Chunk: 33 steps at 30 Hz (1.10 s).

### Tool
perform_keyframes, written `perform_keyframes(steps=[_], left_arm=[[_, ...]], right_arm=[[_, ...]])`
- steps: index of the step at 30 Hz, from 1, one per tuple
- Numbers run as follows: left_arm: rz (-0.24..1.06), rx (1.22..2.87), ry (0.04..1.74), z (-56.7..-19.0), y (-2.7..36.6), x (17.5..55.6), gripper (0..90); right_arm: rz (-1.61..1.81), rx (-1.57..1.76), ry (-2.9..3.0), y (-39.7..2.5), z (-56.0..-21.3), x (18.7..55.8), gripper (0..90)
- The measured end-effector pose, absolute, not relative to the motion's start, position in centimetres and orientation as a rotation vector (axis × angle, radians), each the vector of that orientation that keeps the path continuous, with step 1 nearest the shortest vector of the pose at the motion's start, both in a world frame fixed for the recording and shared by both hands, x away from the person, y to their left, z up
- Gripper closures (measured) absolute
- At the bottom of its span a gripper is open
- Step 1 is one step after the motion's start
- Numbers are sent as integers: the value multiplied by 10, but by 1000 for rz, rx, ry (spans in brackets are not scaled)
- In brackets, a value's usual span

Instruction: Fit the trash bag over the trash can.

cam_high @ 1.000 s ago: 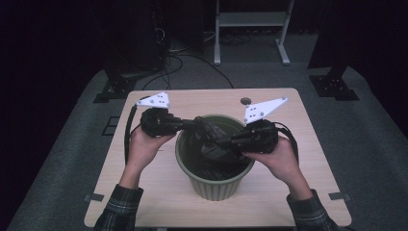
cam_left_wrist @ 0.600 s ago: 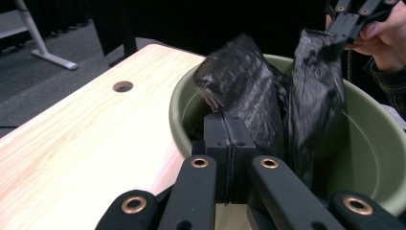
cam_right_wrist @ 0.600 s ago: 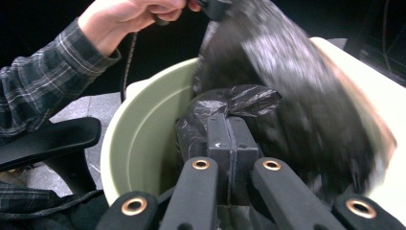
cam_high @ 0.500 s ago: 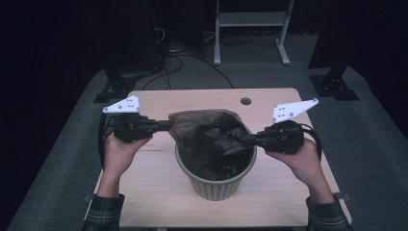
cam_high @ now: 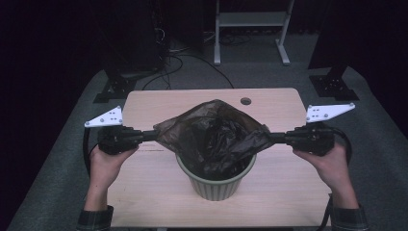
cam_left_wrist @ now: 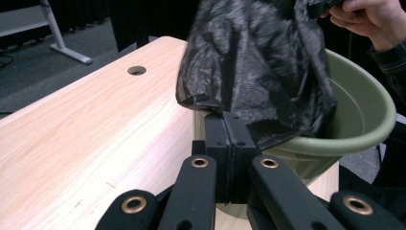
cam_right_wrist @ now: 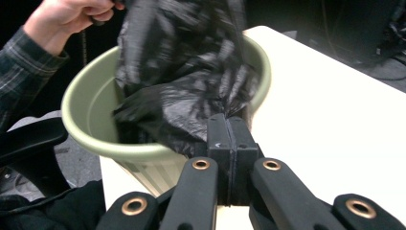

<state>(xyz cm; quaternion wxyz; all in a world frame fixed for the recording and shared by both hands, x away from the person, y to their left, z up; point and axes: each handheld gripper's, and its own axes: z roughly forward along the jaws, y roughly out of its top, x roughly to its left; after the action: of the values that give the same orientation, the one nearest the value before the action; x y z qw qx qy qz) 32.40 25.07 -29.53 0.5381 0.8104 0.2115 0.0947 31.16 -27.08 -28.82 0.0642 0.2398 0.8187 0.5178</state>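
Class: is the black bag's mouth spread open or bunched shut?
Spread open: the left claw and right claw pull the black bag wide above the green bin.

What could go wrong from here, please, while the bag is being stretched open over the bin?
Both tongs, left and right, are shut on thin edges of the black bag, pulled taut between them. The film may tear at a pinch or slip out of one. The bag's lower part sits inside the green bin, so an uneven pull could also tip or drag the bin across the table.
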Motion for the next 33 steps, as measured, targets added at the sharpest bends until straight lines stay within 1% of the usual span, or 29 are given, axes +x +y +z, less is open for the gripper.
perform_keyframes(steps=[6,15,18,22,27,33], left_arm=[[224,1939,517,-302,255,318,900],[221,1935,527,-310,260,313,900],[218,1938,519,-310,258,313,900],[222,1945,504,-308,254,313,900],[222,1946,498,-306,253,313,900],[221,1945,494,-307,252,313,900]], right_arm=[[1559,786,2438,-293,-294,309,898],[1538,861,2420,-311,-306,312,897],[1560,855,2394,-311,-305,311,800],[1590,817,2350,-307,-292,308,714],[1628,783,2286,-305,-274,306,674],[1630,747,2247,-299,-255,312,674]])
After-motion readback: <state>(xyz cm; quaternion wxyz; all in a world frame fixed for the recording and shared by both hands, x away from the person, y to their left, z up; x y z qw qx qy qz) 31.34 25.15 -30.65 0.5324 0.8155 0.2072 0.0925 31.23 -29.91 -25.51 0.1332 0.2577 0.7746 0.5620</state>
